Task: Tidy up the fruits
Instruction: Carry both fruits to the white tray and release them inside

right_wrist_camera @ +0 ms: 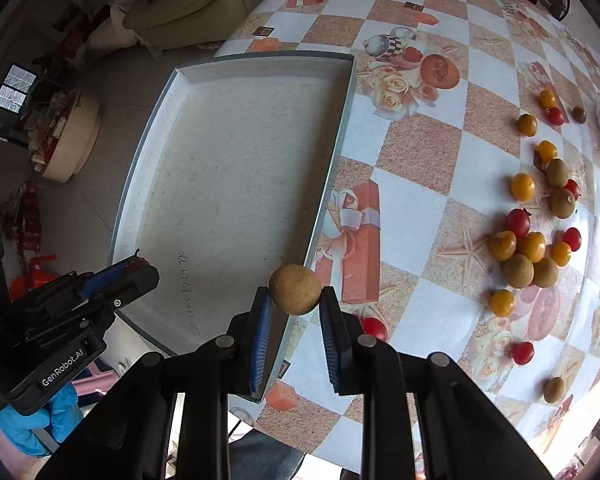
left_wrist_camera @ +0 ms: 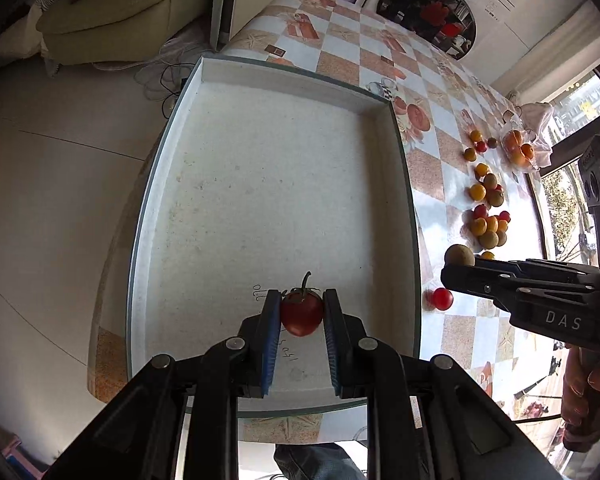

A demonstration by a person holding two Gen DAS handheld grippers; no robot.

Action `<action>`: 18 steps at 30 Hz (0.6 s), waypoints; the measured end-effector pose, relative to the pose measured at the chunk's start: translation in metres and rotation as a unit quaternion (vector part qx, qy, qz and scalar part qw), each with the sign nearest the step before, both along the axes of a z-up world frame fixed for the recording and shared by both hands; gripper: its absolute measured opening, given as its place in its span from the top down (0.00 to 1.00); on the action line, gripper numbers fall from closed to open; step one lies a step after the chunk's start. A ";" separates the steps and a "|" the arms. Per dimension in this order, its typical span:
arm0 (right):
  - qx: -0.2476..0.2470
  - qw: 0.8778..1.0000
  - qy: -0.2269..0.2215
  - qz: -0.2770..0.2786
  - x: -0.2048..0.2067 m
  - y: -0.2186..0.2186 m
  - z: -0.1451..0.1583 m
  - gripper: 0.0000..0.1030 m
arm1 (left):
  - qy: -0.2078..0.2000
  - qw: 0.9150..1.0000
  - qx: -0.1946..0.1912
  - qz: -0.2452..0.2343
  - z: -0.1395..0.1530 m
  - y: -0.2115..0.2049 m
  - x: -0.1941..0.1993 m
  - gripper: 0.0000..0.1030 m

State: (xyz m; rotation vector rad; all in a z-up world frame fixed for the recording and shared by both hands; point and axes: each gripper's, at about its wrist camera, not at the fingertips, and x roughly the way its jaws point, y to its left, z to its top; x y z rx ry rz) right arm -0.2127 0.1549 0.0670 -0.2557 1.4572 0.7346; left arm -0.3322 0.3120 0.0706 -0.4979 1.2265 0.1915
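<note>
Progress: early | tray [left_wrist_camera: 204,208] bare | left claw [left_wrist_camera: 302,312] grips tomato [left_wrist_camera: 302,314] above it | right claw [right_wrist_camera: 294,300] grips brown fruit [right_wrist_camera: 295,289] at the rim | loose fruit pile [right_wrist_camera: 528,248] beyond right claw unsorted

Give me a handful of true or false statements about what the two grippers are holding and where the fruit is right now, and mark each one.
1. The left gripper is shut on a red tomato. True.
2. The right gripper holds a yellow tomato. False: it is shut on a round brown fruit.
3. The white tray already has several fruits lying in it. False: none lies in it; the red tomato is only held above it.
4. Loose red, yellow and brown fruits lie on the checked tablecloth beside the tray. True.
5. A blue-gloved hand holds the left gripper. True.
</note>
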 end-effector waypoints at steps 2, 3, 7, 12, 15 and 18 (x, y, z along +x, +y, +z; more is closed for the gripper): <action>0.002 1.000 0.008 -0.011 0.002 -0.006 0.000 0.74 | 0.009 1.000 0.014 -0.012 -0.002 -0.003 0.003 0.78; 0.001 1.000 0.009 -0.013 0.002 -0.007 0.001 0.74 | 0.016 1.000 0.021 -0.014 -0.005 -0.004 0.005 0.78; 0.004 1.000 0.012 -0.013 0.003 0.000 0.001 0.74 | 0.041 0.998 0.045 -0.010 -0.016 -0.002 0.006 0.78; 0.004 1.000 0.017 0.016 0.000 0.029 -0.007 0.73 | 0.058 0.996 0.064 -0.017 -0.026 0.002 0.003 0.78; -0.010 0.999 0.029 0.019 -0.001 0.043 -0.019 0.73 | 0.065 0.996 0.064 -0.014 -0.031 0.009 -0.003 0.78; -0.022 0.999 0.035 0.015 0.001 0.052 -0.030 0.73 | 0.070 0.995 0.066 -0.012 -0.036 0.016 -0.010 0.78</action>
